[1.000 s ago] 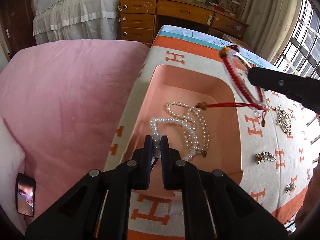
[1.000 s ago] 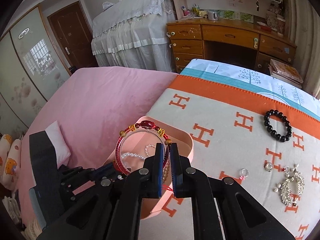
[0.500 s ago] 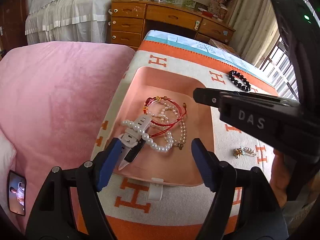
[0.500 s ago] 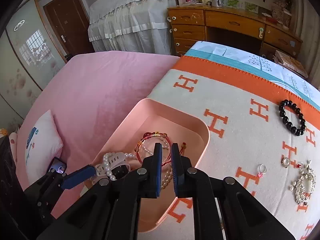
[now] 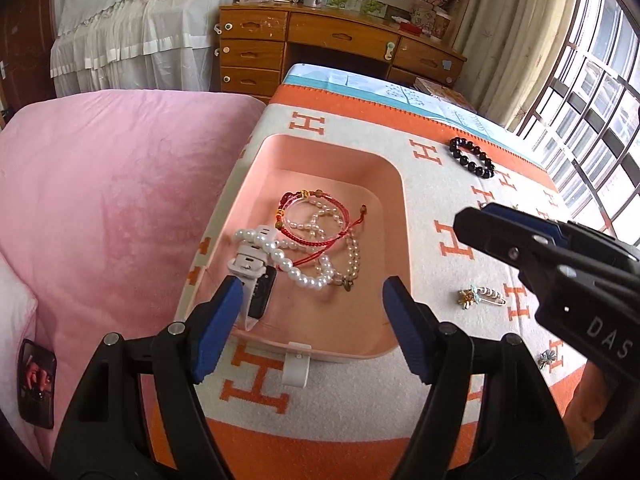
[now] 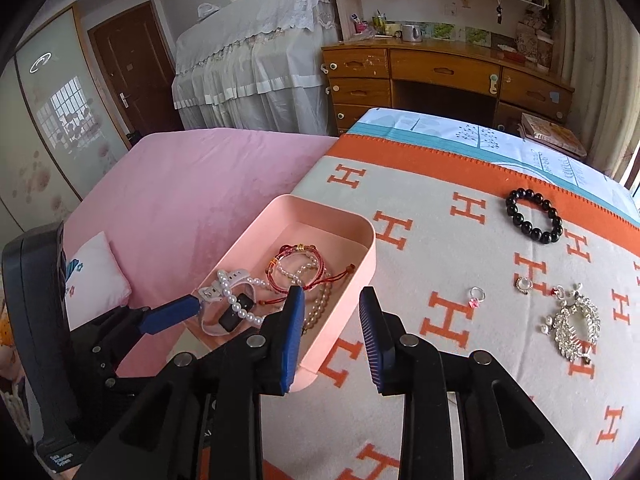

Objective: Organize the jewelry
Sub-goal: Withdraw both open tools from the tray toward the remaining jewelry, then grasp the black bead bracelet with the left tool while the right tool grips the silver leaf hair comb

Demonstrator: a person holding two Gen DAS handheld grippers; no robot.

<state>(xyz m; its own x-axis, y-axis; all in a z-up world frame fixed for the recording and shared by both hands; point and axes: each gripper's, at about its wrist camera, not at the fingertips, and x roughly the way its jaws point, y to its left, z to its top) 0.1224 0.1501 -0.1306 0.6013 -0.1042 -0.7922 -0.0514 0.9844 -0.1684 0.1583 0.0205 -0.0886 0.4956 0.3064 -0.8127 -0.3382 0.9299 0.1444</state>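
**Both jaws spread, jewelry piled in tray**

I see my left gripper (image 5: 312,312) and right gripper (image 6: 330,330) gaping, empty. 2 pearl strands (image 5: 296,264), red bracelet (image 5: 316,220) tangle in the pink tray (image 5: 404,240), hiding the watch (image 5: 256,276) partly.

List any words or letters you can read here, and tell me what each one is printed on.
"DAS": white letters on the black body of the right gripper.
"H": orange letter repeated all over the blanket.
Small white print low on the left gripper body: too blurred to read.
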